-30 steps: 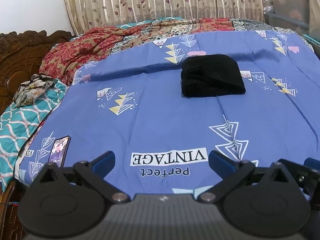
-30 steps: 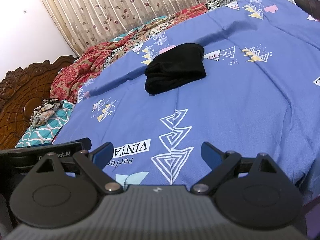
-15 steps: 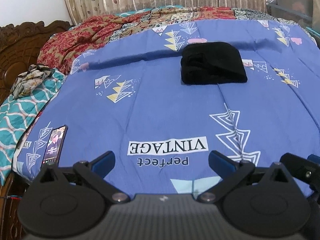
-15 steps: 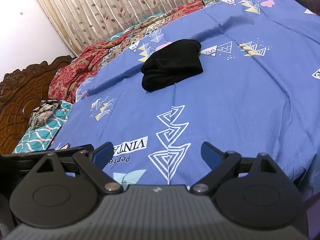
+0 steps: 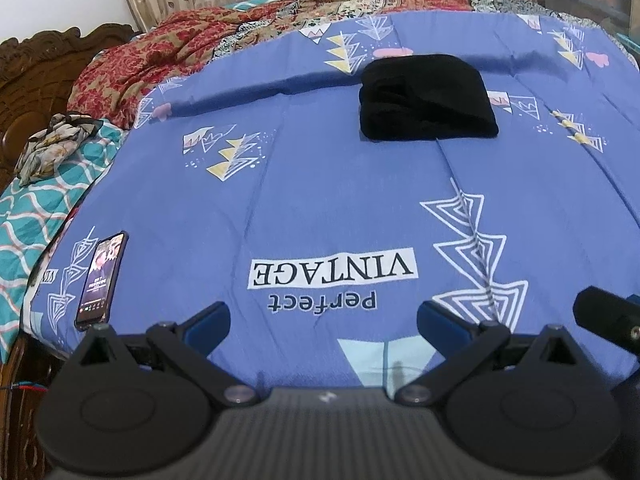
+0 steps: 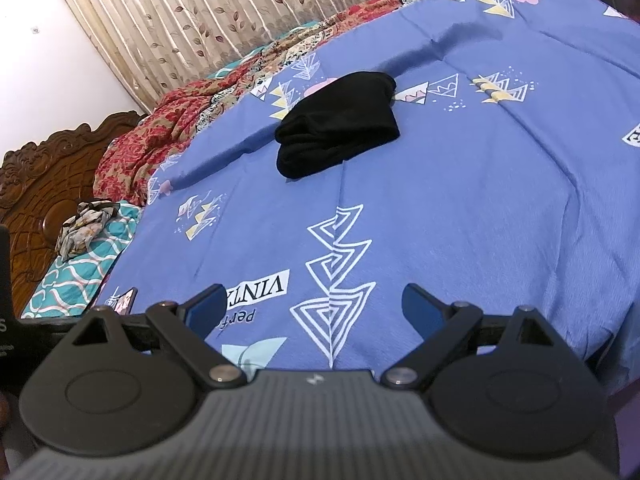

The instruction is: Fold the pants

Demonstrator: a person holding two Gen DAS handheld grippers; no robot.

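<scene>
The pants point(image 5: 428, 98) are lying as a compact black bundle on the blue bedsheet point(image 5: 320, 200), toward the far middle of the bed, with layered folds showing along the near-left edge. They are looking soft and light, probably a knit that is going to sag and slide apart if lifted by a single layer, so any hold is best taken across the whole stack at a folded edge, pinching all layers together; the dark fabric is hiding where each layer ends. The folding is appearing done or nearly so. Both tools are hanging back at the near edge of the bed, well apart from the bundle: the left hand-held gripper point(image 5: 322, 316) is standing released with its jaws wide and nothing between them, and the right hand-held gripper point(image 6: 314, 304) is likewise spread and carrying nothing. A phone point(image 5: 100, 280) is resting on the sheet at the near left, and a patterned red blanket point(image 5: 140, 68) is lying bunched beyond the sheet near the carved headboard point(image 6: 40, 176)
</scene>
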